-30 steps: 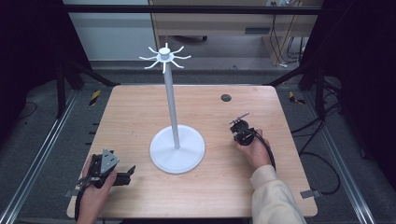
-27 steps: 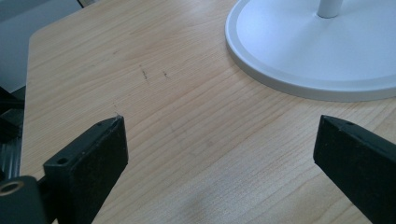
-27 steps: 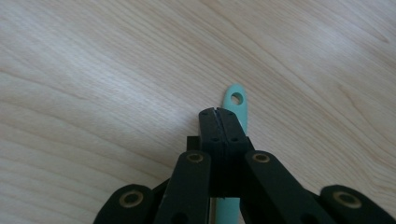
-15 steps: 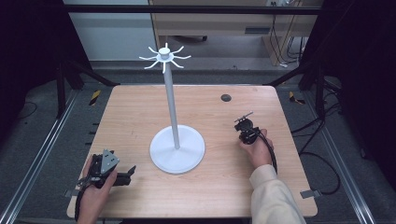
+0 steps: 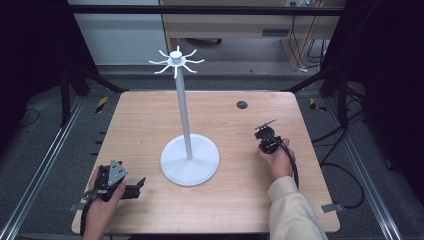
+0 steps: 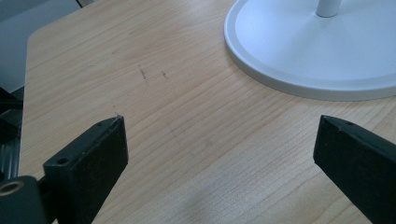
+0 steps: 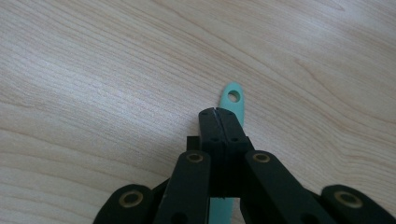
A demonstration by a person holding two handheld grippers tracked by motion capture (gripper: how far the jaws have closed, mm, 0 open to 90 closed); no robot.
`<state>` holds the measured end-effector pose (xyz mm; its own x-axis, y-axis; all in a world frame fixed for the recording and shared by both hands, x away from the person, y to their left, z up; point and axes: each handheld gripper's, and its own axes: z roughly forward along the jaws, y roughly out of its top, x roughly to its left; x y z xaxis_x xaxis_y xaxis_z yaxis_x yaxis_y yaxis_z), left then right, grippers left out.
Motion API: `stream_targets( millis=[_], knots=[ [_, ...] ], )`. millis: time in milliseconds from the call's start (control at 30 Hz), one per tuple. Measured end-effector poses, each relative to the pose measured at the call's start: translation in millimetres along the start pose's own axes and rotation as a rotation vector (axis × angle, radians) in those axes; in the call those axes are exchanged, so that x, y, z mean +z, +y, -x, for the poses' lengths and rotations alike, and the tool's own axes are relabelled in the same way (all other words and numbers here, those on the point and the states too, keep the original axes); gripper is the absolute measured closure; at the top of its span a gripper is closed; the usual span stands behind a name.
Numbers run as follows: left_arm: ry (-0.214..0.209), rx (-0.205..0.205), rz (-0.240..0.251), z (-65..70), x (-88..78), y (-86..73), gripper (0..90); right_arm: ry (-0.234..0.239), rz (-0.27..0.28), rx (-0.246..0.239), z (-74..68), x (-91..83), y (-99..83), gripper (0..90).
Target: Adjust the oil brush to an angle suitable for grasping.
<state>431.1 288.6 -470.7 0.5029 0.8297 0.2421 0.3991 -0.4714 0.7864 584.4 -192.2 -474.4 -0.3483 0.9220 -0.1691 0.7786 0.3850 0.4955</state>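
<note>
A white stand (image 5: 183,107) rises from a round base (image 5: 190,167) at the table's middle and ends in a crown of several hooks (image 5: 176,61). My left gripper (image 5: 139,184) lies low at the front left, open, its jaws wide apart over bare wood (image 6: 219,135), with the base's rim (image 6: 299,70) just ahead. My right gripper (image 5: 265,131) is right of the base, tipped down at the table and shut (image 7: 217,113). A flat teal strip (image 7: 233,100) with a hole in its end lies face up under those closed jaws, not between them.
The wooden table (image 5: 150,120) has a small black round plug (image 5: 242,105) at the back right. Dark floor, metal rails and cables surround the table. A sleeve (image 5: 292,212) comes in at the front right.
My right gripper has shifted slightly right and away along the table. The left gripper and the stand have stayed put.
</note>
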Motion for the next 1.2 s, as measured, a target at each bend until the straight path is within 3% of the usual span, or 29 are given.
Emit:
stream_targets(
  millis=[167,533,900,1200],
  knots=[
    [-0.002,-0.002,0.000,-0.3,-1.1,0.1,2.7,0.068,0.009,0.050,6.5,-14.6,-7.3,90.0],
    [0.002,-0.009,0.003,-1.5,-1.7,-0.4,2.7,0.105,-0.042,0.097,19.2,-38.0,-27.9,84.8],
    [0.001,-0.005,0.001,-2.0,-1.4,-0.5,2.7,0.122,-0.114,0.083,22.8,-45.1,-40.3,69.8],
    [-0.002,0.001,-0.003,-1.5,-1.0,-0.4,2.7,0.141,-0.171,0.054,18.5,-40.5,-41.4,65.2]
  ],
)
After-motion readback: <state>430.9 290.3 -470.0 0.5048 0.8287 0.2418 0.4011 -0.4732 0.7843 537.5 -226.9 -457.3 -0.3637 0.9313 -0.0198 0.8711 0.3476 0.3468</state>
